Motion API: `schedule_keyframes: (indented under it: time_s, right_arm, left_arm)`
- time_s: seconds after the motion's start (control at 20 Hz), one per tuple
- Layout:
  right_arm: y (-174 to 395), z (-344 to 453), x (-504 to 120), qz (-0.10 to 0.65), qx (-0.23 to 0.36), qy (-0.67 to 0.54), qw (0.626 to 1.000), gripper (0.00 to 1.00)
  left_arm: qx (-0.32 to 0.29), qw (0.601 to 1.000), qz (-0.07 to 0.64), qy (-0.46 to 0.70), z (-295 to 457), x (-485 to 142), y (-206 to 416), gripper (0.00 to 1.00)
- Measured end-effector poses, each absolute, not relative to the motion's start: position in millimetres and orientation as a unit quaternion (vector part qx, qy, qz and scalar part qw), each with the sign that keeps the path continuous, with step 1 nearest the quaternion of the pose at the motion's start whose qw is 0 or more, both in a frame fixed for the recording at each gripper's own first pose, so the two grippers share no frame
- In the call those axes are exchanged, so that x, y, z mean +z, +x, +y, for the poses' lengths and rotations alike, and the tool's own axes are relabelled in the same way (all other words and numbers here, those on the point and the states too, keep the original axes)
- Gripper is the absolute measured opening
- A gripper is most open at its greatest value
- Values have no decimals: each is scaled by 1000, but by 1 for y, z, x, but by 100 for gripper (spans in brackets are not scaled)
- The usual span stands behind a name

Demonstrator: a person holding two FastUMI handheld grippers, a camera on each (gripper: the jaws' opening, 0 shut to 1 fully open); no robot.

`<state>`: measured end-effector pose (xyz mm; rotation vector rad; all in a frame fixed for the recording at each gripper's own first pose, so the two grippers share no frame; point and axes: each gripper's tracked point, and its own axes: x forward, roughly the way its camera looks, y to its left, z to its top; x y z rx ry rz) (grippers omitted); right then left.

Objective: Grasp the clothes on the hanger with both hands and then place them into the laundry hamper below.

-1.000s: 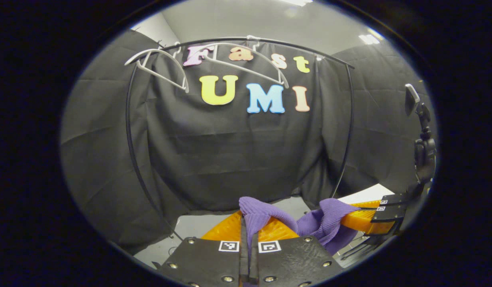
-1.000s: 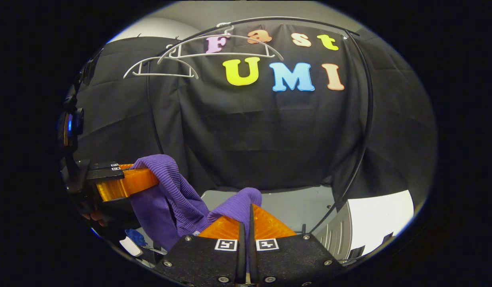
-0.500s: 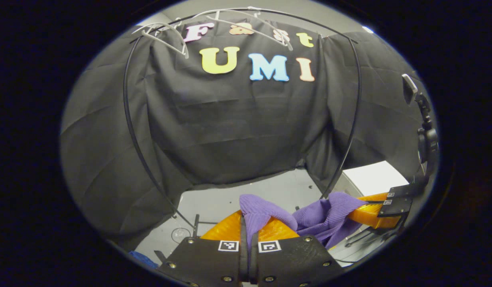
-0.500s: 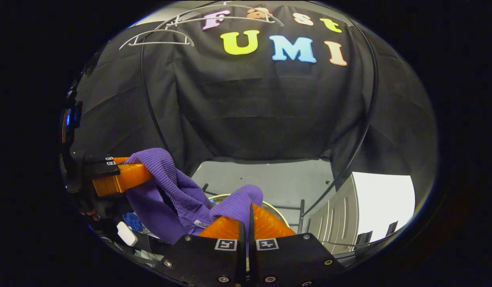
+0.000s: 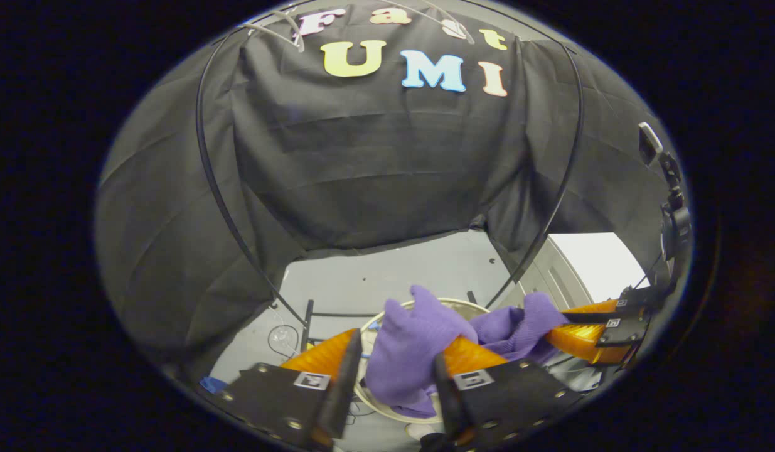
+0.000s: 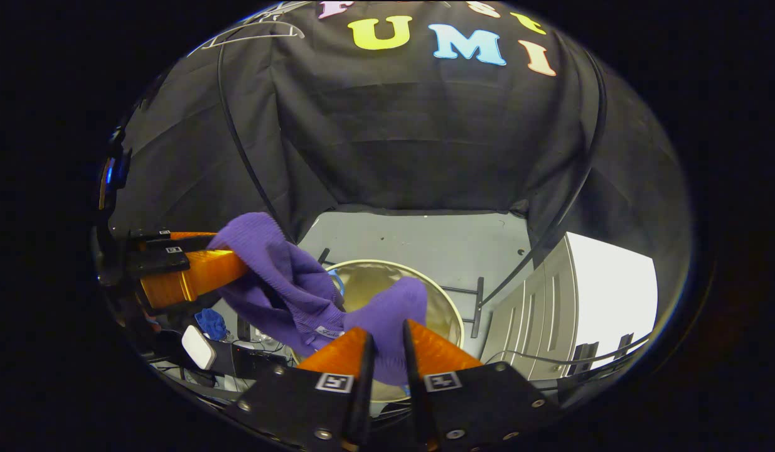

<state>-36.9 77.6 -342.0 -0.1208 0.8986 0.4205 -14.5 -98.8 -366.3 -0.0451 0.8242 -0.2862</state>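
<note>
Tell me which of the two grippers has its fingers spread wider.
The left gripper: its fingers stand far apart, with the purple garment loose between them. The right gripper leaves only a narrow gap.

I see a thin black rail bending in front of the black cloth. The grey floor is under it. A white door is near me.

Both views look forward and downward from close above the laundry hamper; the left gripper view stands left of it, the right gripper view right. Shared: hamper, purple garment.
</note>
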Motion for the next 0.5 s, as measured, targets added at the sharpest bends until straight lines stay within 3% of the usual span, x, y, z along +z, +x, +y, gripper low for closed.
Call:
schedule_keyframes:
  time_s: [0.1, 0.15, 0.25, 0.5]
  right_arm:
    - [-32, 76, -333, 413, 196, -55, 888, 65]
    - [-27, 75, -328, 405, 192, -56, 892, 85]
    - [-18, 73, -317, 386, 187, -58, 901, 94]
    - [0, 69, -261, 323, 173, -40, 929, 94]
  left_arm:
    - [-126, 906, 403, -16, -91, -369, -20, 100]
    - [-122, 911, 393, -17, -88, -363, -21, 100]
    - [-116, 929, 350, -23, -84, -335, -9, 96]
    - [-104, 957, 270, -26, -71, -259, 19, 96]
